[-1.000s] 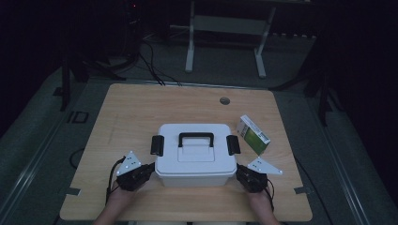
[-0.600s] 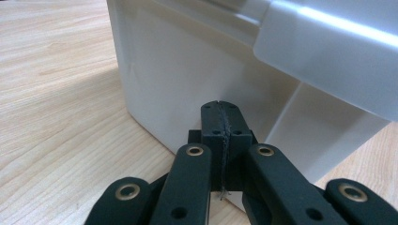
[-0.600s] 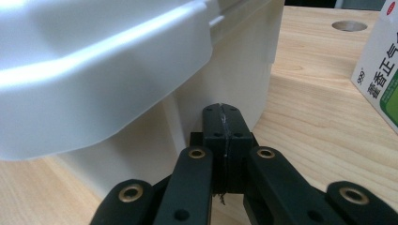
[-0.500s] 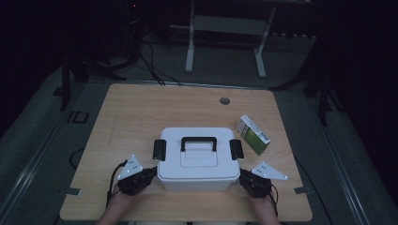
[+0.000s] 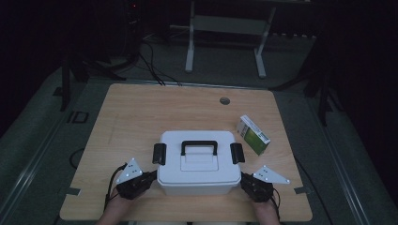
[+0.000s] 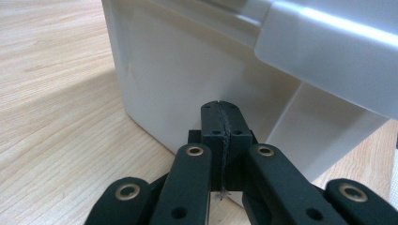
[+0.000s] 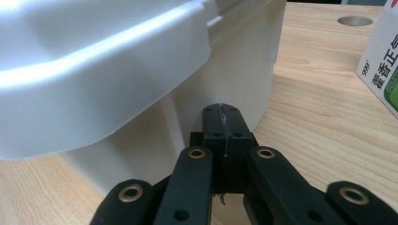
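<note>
Slowly, the big white box (image 5: 196, 161) is sliding down the frame, closer to the person's edge of the counter (image 5: 141, 112). One second ago it was sitting a bit higher up, with its right side nearer to the small green and white carton (image 5: 253, 135); now it is in the lower middle of the high view and the gap to the carton is getting wider. Both hand-held grippers are moving down with it too. So it looks like the person is pulling or steering the box toward themselves, with one tool on each side.

The box is resting flat on the counter, its black handle (image 5: 199, 146) lying on the lid and a black latch (image 5: 159, 153) on each side.

The left hand-held gripper (image 6: 220, 110) is squeezed fully closed, with nothing between its jaws. Its tip is pressing against, or sitting just beside, the white wall of the box, low down under the lid's rim.

The right hand-held gripper (image 7: 224, 115) is closed tight as well, holding nothing, its tip right up against the other wall of the box.
</note>
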Tool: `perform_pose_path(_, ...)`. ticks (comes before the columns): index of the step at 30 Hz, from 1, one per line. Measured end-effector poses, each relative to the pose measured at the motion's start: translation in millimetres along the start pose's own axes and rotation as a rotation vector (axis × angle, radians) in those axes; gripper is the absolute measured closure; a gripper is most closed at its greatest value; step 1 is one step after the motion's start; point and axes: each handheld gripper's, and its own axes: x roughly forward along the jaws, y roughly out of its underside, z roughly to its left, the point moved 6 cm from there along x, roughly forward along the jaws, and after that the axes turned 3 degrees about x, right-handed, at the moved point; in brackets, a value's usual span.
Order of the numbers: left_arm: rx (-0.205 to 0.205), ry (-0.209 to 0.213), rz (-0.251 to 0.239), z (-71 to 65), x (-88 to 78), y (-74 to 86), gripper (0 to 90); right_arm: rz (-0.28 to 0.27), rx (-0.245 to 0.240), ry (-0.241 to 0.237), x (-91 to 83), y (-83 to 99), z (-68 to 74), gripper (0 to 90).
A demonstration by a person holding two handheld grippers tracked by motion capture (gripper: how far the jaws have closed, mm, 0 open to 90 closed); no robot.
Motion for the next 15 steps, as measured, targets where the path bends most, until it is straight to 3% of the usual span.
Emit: perform_pose_path(15,-0.029,-0.006,-0.002,7.6,1.0,0.5,89.9,0.004,0.005,-0.004,5.5,-2.8,0.8,90.0)
